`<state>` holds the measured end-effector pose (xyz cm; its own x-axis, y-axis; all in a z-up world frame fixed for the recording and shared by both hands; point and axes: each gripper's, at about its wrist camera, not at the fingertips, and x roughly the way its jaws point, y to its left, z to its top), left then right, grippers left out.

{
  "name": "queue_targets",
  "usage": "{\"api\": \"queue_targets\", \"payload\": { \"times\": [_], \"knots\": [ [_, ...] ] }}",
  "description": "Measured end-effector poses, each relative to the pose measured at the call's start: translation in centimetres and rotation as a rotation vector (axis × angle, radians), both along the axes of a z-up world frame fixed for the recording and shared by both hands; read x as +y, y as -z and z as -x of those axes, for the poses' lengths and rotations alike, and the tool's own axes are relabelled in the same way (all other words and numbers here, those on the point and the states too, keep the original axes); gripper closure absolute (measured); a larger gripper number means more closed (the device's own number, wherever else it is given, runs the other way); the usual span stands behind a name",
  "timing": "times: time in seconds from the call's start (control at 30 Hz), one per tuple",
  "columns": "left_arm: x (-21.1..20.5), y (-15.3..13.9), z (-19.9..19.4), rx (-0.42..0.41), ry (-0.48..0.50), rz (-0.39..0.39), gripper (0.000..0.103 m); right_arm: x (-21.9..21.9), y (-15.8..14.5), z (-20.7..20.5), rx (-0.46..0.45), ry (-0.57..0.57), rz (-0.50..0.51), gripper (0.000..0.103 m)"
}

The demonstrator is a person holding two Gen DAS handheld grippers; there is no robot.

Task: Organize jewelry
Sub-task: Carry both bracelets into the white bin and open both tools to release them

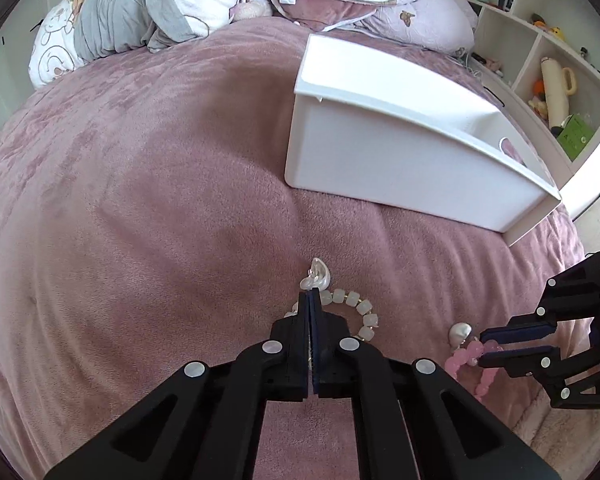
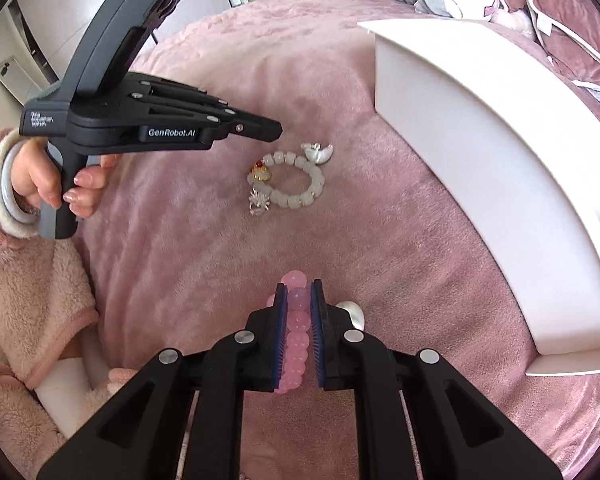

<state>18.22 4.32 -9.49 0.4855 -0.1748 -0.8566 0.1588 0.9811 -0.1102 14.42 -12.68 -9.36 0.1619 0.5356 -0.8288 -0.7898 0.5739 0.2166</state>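
Note:
A white bead bracelet [image 2: 296, 178] with a shell charm [image 2: 319, 152], a gold-red charm and a silver charm lies on the pink blanket; it also shows in the left wrist view [image 1: 356, 308]. My left gripper [image 1: 309, 296] is shut and empty, hovering above that bracelet; it also shows in the right wrist view [image 2: 278, 128]. My right gripper [image 2: 299, 292] is shut on a pink bead bracelet [image 2: 298, 324], low over the blanket; in the left wrist view the gripper [image 1: 482, 346] holds the pink bracelet [image 1: 470, 356]. A pearly shell piece [image 1: 460, 332] lies beside it.
A white open storage box [image 1: 400, 136] stands on the bed beyond the jewelry, and at the right in the right wrist view [image 2: 480, 152]. Pillows and a quilt [image 1: 160, 12] lie at the bed's head. White shelves [image 1: 548, 60] stand at the right.

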Motion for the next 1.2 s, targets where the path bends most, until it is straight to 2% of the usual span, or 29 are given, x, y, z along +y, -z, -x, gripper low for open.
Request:
{"api": "queue_targets", "payload": {
  "times": [0.13,0.2,0.4,0.47,0.53,0.63,0.7,0.73,0.93,1.2],
  "knots": [
    [0.1,0.1,-0.1,0.014,-0.008,-0.015,0.095,-1.3,-0.9,-0.5,0.011,0.037,-0.049,0.091],
    [0.0,0.9,-0.4,0.035,-0.012,-0.064,0.076,-1.8,-0.7,-1.0,0.013,0.037,-0.048,0.091],
    [-1.5,4.3,-1.0,0.103,0.064,-0.220,0.053,-1.9,-0.7,-0.6,0.008,0.019,-0.036,0.091],
    [-2.1,5.1,-1.0,0.105,0.095,-0.271,0.051,-1.7,-0.2,-0.6,0.009,0.018,-0.033,0.091],
    [-2.2,5.4,-1.0,0.104,0.110,-0.277,0.051,-1.5,0.0,-0.8,0.011,0.015,-0.028,0.091],
    [-1.3,5.3,-1.3,0.112,0.118,-0.220,0.056,-1.1,0.1,-0.9,0.016,0.010,-0.017,0.091],
    [-1.0,5.1,-1.3,0.104,0.120,-0.212,0.079,-1.0,0.1,-0.8,0.014,0.006,-0.010,0.091],
    [-0.9,5.0,-1.2,0.105,0.114,-0.209,0.081,-0.9,0.3,-0.7,0.014,0.003,-0.009,0.091],
    [-1.5,4.3,-0.7,0.090,0.110,-0.222,0.087,-1.4,-0.2,-0.8,0.001,0.018,-0.030,0.091],
    [-2.3,-0.7,1.1,-0.030,0.086,-0.107,0.088,-2.6,-1.8,-0.7,-0.032,0.048,-0.096,0.091]
  ]
}}
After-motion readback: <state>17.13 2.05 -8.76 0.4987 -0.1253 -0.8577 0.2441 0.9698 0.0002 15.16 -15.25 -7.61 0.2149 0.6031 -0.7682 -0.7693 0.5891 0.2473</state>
